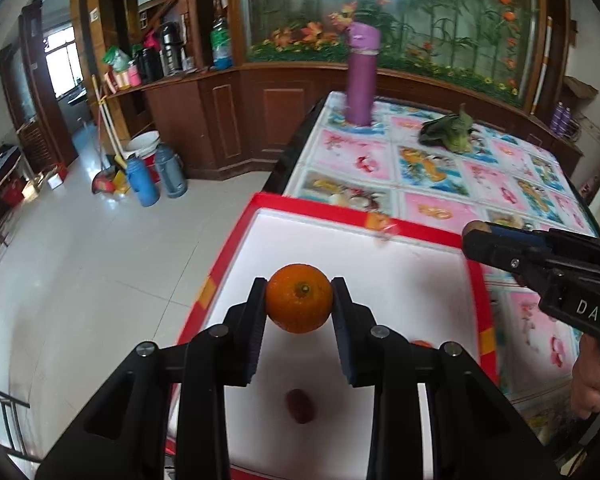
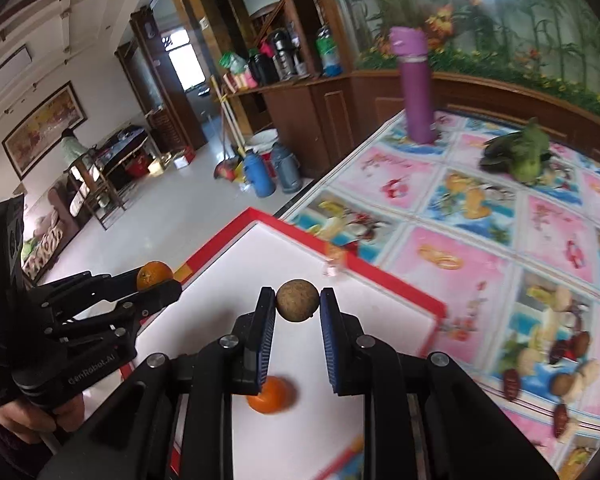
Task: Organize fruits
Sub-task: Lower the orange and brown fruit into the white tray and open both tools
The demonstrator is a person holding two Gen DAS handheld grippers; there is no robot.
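Patterned bench (image 2: pixel 480 240) carries my red-rimmed box (image 1: pixel 340 224). Left tongs (image 1: pixel 299 300) clamp an orange (image 1: pixel 299 298), right tongs (image 2: pixel 298 302) pinch a brown fruit (image 2: pixel 297 301), both above it. Next I lower and release, clear of the fruit already inside.

We see most of the white floor of the red-rimmed tray (image 1: pixel 476 280) bare, blocked only by a small dark red fruit (image 1: pixel 300 406) and an orange fruit (image 2: pixel 271 396) near its near edge, while the counter's (image 2: pixel 480 248) far edge carries a purple bottle (image 1: pixel 363 76) and leafy greens (image 1: pixel 450 132).
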